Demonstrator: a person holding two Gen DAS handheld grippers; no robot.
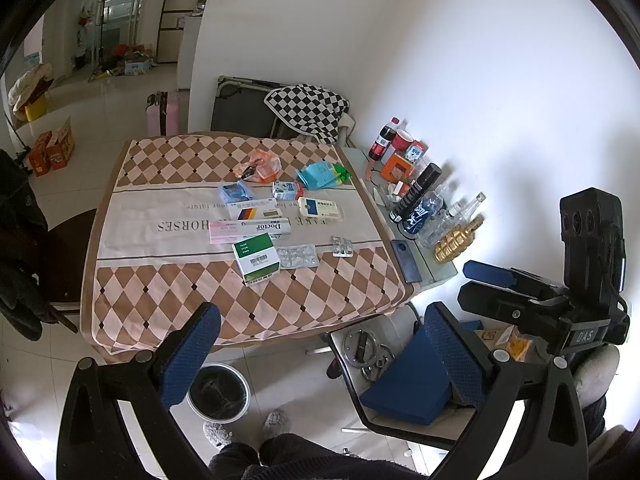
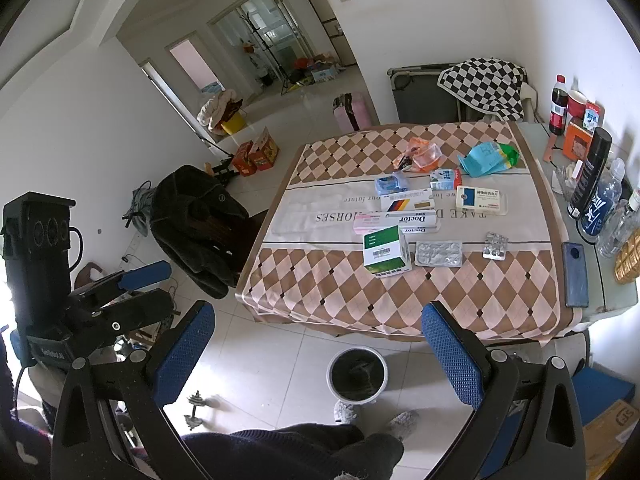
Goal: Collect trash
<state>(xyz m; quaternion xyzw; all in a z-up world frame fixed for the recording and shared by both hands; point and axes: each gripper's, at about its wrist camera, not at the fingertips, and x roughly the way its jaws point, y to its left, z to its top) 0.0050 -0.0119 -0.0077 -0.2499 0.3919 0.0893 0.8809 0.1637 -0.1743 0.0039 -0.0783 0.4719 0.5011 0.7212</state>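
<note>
Both grippers are hanging in the air on the near side of the table [image 1: 120,200], above the floor. The left gripper [image 1: 320,356] is holding its 2 blue-padded jaws spread wide with nothing between them, and the right gripper [image 2: 318,356] is doing the same. The trash is lying spread across the middle of the checked tablecloth [image 2: 400,300]: a green and white box [image 1: 257,258] is sitting nearest, with a foil blister sheet [image 1: 298,256] just to its right and a smaller blister pack [image 1: 342,246] further right. Behind them, a long box marked Doctor [image 1: 256,229] is lying crosswise, and a cream and blue box [image 2: 482,200] is resting to the right. An orange wrapper [image 1: 260,166] and a teal packet [image 1: 320,174] are lying at the far side. A round bin [image 2: 357,374] with a dark liner is standing on the floor below the table's near edge, between the right gripper's jaws in the right wrist view.
</note>
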